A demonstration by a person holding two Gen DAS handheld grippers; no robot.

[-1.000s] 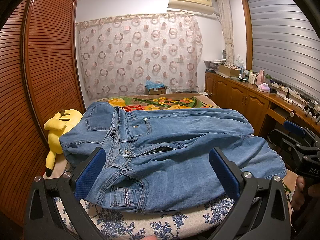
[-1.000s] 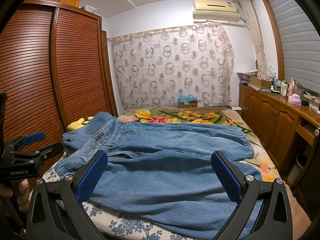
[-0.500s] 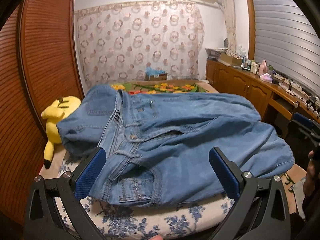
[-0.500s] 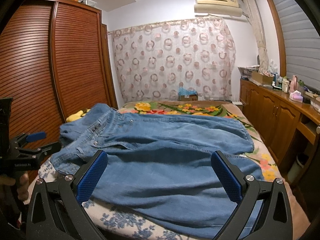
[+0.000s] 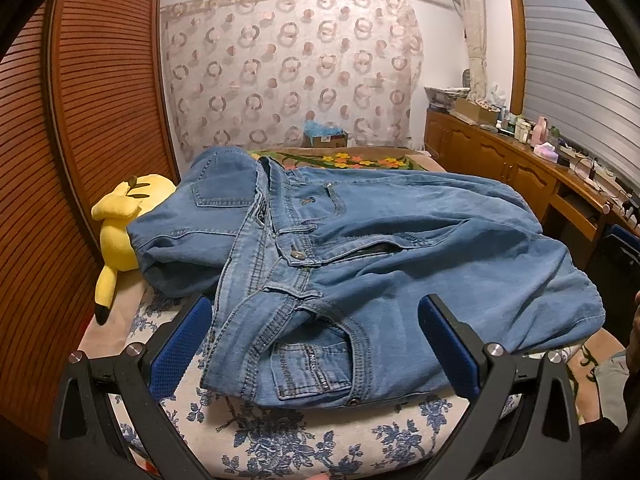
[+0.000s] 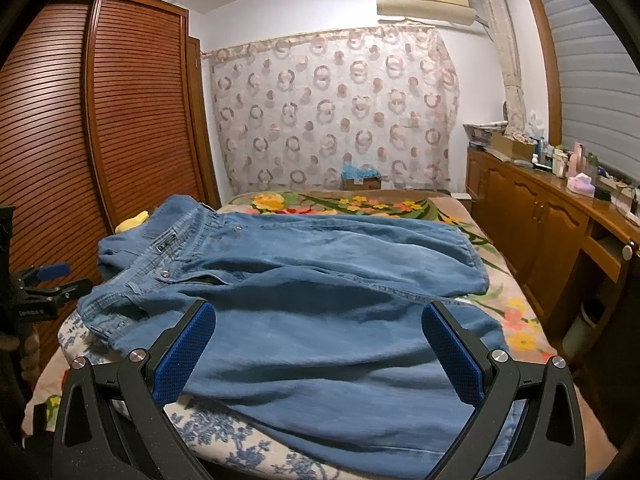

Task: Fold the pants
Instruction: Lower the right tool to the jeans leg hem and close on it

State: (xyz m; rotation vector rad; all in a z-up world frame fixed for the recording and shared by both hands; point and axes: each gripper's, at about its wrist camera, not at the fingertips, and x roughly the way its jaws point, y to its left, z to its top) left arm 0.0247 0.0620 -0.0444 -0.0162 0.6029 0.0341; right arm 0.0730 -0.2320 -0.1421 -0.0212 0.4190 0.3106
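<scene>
Lying across the near end of the bed with the blue-flowered white sheet point(image 5: 280, 432), the light-blue denim pants point(image 5: 380, 264) were spread sideways, the waistband at the left and the legs running off to the right. Both tools hovered just short of the near edge: the left gripper point(image 5: 316, 354) stood with its blue-padded fingers released and wide apart over the front pocket, and the right gripper point(image 6: 320, 356) was likewise spread and empty over the near leg.

By my judgement the step in hand was the first grasp. It would go best if the left gripper pinched the near waistband corner through both layers and the right took the near leg hem, so the two rise together and the near leg lands squarely on the far one.

The leg hems at the right were partly cut off by the frame edge. How the far leg lay was hard to make out. A yellow plush toy point(image 5: 120, 224) at the left was half hidden under the denim.
</scene>
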